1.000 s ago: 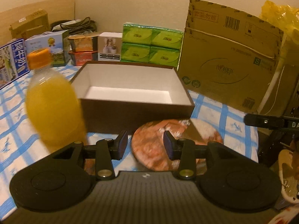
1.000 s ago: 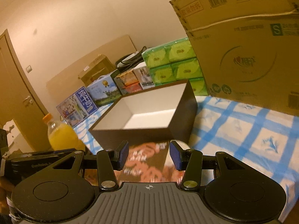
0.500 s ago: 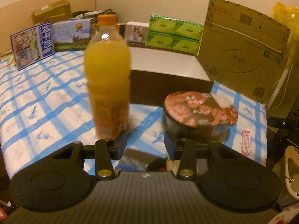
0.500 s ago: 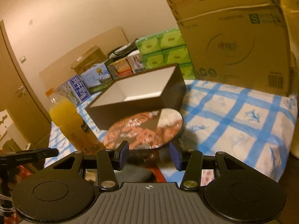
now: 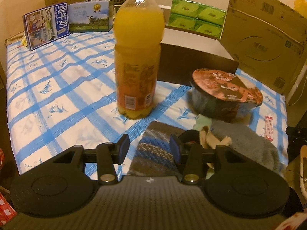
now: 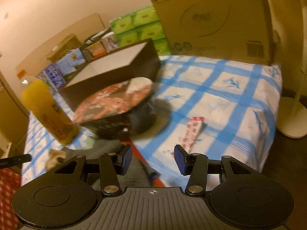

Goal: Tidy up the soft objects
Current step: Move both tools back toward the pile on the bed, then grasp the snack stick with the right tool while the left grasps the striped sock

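Soft things lie at the near edge of the blue-checked tablecloth (image 5: 57, 88): a striped knitted cloth (image 5: 155, 149), a grey fuzzy cloth (image 5: 247, 143) and beige socks (image 5: 209, 140). My left gripper (image 5: 149, 150) is open and empty, hovering just above the striped cloth. My right gripper (image 6: 153, 159) is open and empty above the table's near edge; a dark cloth (image 6: 107, 149) with an orange strip (image 6: 149, 170) lies blurred under it. An open dark box with a white inside (image 5: 193, 36) stands behind.
An orange juice bottle (image 5: 138, 53) stands mid-table. A sealed noodle bowl (image 5: 224, 94) sits right of it, in front of the box. A red-white sachet (image 5: 268, 128) lies near the right edge. Green tissue packs (image 5: 197, 17), a cardboard box (image 5: 264, 34) and milk cartons (image 5: 46, 26) line the back.
Both grippers have pulled back and away from the box, so the near table edge and the soft things have come into view. Both stay open and empty.
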A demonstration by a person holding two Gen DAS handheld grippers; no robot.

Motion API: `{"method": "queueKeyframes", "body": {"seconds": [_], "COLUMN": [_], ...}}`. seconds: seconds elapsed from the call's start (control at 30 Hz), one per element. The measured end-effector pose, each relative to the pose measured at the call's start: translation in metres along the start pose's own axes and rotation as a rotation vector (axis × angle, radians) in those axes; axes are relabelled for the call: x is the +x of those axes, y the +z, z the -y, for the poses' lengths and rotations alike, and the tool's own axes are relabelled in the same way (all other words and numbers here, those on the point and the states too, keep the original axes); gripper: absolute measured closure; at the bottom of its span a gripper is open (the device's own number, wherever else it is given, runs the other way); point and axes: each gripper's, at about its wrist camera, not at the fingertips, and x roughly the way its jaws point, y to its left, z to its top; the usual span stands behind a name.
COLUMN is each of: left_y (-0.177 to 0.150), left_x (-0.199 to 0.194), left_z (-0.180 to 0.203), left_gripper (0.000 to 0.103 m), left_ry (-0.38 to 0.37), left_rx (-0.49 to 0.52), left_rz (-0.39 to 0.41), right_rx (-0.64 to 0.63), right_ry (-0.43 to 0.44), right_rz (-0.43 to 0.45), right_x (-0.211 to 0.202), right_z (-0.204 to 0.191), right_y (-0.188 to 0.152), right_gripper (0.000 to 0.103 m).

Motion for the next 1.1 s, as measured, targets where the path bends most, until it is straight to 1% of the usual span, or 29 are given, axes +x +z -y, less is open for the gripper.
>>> {"method": "queueKeyframes", "body": {"seconds": [0.3,0.77,0.93,1.1], "left_y": [-0.006,-0.009,-0.009,-0.01], "left_x": [0.017,0.036,0.04,0.042], "left_z": [-0.008,-0.016,-0.017,-0.017], "left_gripper": [0.06,0.06,0.06,0.06], "left_ry": [0.031,0.044,0.046,0.039], "left_rx": [-0.008,-0.016,-0.017,-0.017], "left_rz": [-0.021,-0.049,-0.055,-0.059], "right_rx": [0.053,0.08,0.063,-0.012], "right_ry": [-0.103,-0.171,-0.195,-0.236], "right_rz": [-0.017,0.0,-0.006,0.001], "right_x": [0.03,0.071,0.084,0.093], "right_z": [0.029,0.042,0.042,0.033], "right_y": [-0.005,0.004,0.005,0.003], "right_gripper": [0.054,0.054,0.054,0.055]}}
